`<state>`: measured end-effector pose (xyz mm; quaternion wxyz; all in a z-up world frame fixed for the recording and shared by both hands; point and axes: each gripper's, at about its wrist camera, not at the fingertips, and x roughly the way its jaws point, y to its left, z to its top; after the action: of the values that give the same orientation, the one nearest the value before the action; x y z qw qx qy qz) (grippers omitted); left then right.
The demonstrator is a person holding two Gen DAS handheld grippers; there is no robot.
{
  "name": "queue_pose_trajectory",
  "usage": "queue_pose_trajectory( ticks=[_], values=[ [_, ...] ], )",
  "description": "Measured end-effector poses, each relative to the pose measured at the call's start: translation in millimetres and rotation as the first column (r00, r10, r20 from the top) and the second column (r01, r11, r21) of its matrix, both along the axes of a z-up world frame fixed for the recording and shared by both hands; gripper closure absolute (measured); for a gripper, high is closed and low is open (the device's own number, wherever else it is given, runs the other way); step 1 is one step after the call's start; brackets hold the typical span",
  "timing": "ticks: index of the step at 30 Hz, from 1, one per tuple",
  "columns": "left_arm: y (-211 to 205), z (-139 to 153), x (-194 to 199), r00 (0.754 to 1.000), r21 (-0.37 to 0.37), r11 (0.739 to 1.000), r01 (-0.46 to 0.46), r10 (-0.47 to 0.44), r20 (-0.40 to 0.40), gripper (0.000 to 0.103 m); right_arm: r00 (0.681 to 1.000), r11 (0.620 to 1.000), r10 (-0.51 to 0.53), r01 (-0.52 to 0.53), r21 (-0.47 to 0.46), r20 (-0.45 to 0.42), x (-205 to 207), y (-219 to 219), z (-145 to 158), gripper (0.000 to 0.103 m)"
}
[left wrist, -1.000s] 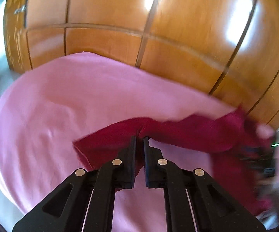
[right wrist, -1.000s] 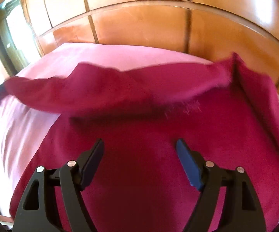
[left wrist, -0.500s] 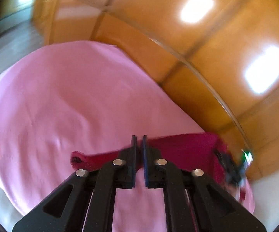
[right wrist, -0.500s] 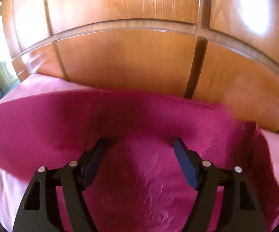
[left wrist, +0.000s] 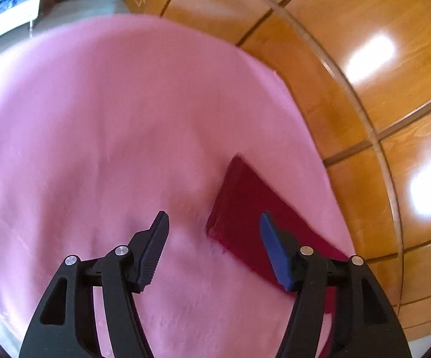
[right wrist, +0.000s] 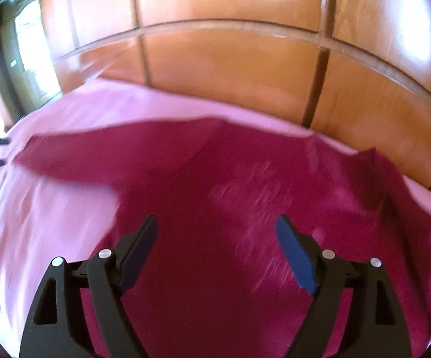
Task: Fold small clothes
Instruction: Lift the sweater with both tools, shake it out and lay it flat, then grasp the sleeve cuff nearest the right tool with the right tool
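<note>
- Our left claw (left wrist: 212,232) is spread and holds nothing; it hangs just beside the near corner of the dark red garment (left wrist: 245,205), which lies on the pink sheet (left wrist: 96,119) close to the wooden panels (left wrist: 364,104).
- Our right claw (right wrist: 215,238) is spread too, empty, above the middle of the garment (right wrist: 215,194).
- We judge the fold half made; one flap lies across the garment toward the panels, and its far corner is rumpled.
- Risks: a claw closing on the garment may pinch the sheet as well; dragging would undo the flap; motion blur hides the edges.
</note>
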<state>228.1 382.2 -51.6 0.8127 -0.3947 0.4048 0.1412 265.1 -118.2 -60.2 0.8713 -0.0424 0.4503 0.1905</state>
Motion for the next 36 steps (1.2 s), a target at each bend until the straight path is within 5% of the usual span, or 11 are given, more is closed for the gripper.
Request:
queue_pose_trajectory(
  ticks=[5, 6, 7, 12, 16, 20, 23, 26, 29, 32, 36],
  values=[
    [-25.5, -8.5, 16.6, 0.998, 0.153, 0.986, 0.066, -0.065, -0.015, 0.045, 1.0, 1.0, 0.018, -0.018, 0.003, -0.015, -21.5, 15.7, -7.7, 0.021],
    [-31.4, -9.9, 22.9, 0.995, 0.17, 0.98, 0.1, -0.099, -0.017, 0.076, 1.0, 1.0, 0.018, -0.018, 0.005, -0.02, -25.3, 16.7, -8.9, 0.021],
    [-34.8, -11.4, 27.4, 0.992, 0.175, 0.977, 0.125, -0.122, -0.029, 0.092, 1.0, 1.0, 0.014, -0.014, 0.005, -0.027, -25.6, 17.2, -11.5, 0.021],
    [-29.3, 22.4, 31.7, 0.997, 0.289, 0.956, 0.051, -0.064, 0.039, 0.095, 0.997, 0.997, 0.012, -0.007, 0.072, -0.078, -24.8, 21.3, -15.4, 0.02],
    [-29.6, 28.6, 47.3, 1.0, 0.375, 0.927, 0.029, -0.023, -0.021, 0.095, 0.996, 0.997, 0.011, -0.005, 0.072, -0.092, -22.1, 37.9, -29.8, 0.013],
    [-45.8, 8.3, 56.5, 0.987, 0.385, 0.922, 0.039, 0.024, -0.159, 0.085, 0.995, 0.996, 0.009, -0.001, 0.086, -0.095, -21.7, 36.9, -30.8, 0.01],
    [-75.6, 10.4, 35.3, 0.998, 0.305, 0.951, 0.053, -0.039, -0.051, 0.041, 0.995, 0.994, 0.009, 0.002, 0.111, -0.097, -23.1, 33.1, -30.2, 0.01],
    [-129.8, 14.9, 12.3, 0.988, 0.296, 0.946, 0.131, -0.148, 0.035, 0.038, 0.995, 0.991, 0.0, 0.013, 0.13, -0.102, -23.5, 26.6, -26.2, 0.01],
    [-191.2, 16.6, -7.1, 0.952, 0.288, 0.922, 0.26, -0.294, 0.081, 0.038, 0.993, 0.984, -0.044, 0.062, 0.166, -0.11, -30.4, 1.8, -15.2, 0.014],
    [-251.0, 20.6, -26.3, 0.891, 0.312, 0.866, 0.39, -0.44, 0.111, 0.038, 0.98, 0.957, -0.145, 0.173, 0.235, -0.133, -44.4, -54.6, 0.0, 0.019],
    [-329.6, 24.1, -52.8, 0.772, 0.407, 0.737, 0.54, -0.626, 0.109, 0.035, 0.931, 0.882, -0.334, 0.363, 0.3, -0.145, -76.4, -156.3, 21.8, 0.022]
  ],
)
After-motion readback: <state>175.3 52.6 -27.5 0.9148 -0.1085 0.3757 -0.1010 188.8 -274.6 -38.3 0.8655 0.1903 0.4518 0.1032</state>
